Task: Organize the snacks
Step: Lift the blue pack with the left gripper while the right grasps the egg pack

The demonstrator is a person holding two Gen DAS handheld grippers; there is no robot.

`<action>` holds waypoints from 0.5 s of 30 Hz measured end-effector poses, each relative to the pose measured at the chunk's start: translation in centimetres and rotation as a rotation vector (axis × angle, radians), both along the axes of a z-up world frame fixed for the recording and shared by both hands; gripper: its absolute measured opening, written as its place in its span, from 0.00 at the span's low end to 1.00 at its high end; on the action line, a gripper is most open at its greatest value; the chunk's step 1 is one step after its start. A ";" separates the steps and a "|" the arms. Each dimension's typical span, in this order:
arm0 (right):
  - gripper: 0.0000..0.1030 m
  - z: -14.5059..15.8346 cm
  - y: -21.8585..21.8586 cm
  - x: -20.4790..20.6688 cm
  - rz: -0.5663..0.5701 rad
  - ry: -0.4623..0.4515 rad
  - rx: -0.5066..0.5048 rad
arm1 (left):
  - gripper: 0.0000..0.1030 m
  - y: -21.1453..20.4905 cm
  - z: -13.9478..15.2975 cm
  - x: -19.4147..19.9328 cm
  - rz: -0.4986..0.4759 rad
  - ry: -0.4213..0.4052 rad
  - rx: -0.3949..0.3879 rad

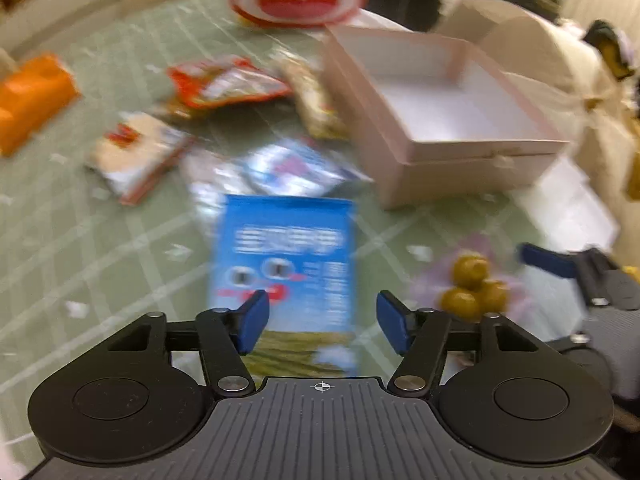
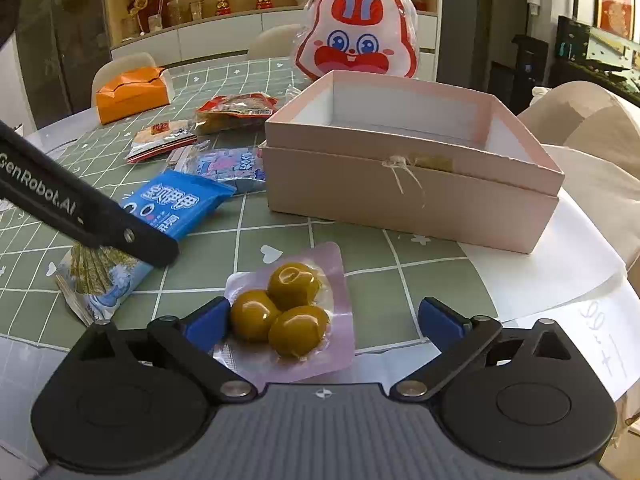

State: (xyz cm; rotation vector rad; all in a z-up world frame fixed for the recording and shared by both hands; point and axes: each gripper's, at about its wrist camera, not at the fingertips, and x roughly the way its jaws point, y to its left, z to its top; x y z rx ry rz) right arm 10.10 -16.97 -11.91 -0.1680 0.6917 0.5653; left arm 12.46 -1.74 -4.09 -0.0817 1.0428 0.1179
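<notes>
Sorting of the snacks, judged from both wrist views, has barely begun: the open pale pink cardboard box on the green grid-patterned worktop shows only bare white floor and walls where its inside can be seen, though its near wall hides part of the floor in the right wrist view. Every packet in view lies outside it.

Left gripper: jaws stand moderately apart, with nothing between the pads; it hovers above the blue rectangular foil snack packet, which lies flat on the worktop. The left wrist view is blurred, so finer contact cannot be judged.

Right gripper: jaws spread very wide, straddling the clear pink-backed pouch holding three olive-green round fruits; the left pad sits just beside the fruits, the right pad well apart from the pouch, so no grip is made.

Remaining loose items, all on the worktop left of the box: a pale blue-and-pink printed packet, a red-and-brown flat packet, a white-and-red flat packet and a speckled beige packet lying against the box's left wall. A large rabbit-face printed bag stands behind the box, and an orange folded paper box sits at the far left.

Judgement: essentially all placing is left to do; the fruit pouch and the blue packet appear to be the next candidates.
</notes>
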 end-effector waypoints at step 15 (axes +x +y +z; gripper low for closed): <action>1.00 0.0 0.0 0.0 0.017 0.003 -0.001 | 0.87 0.9 -1.3 1.2 0.077 0.035 -0.103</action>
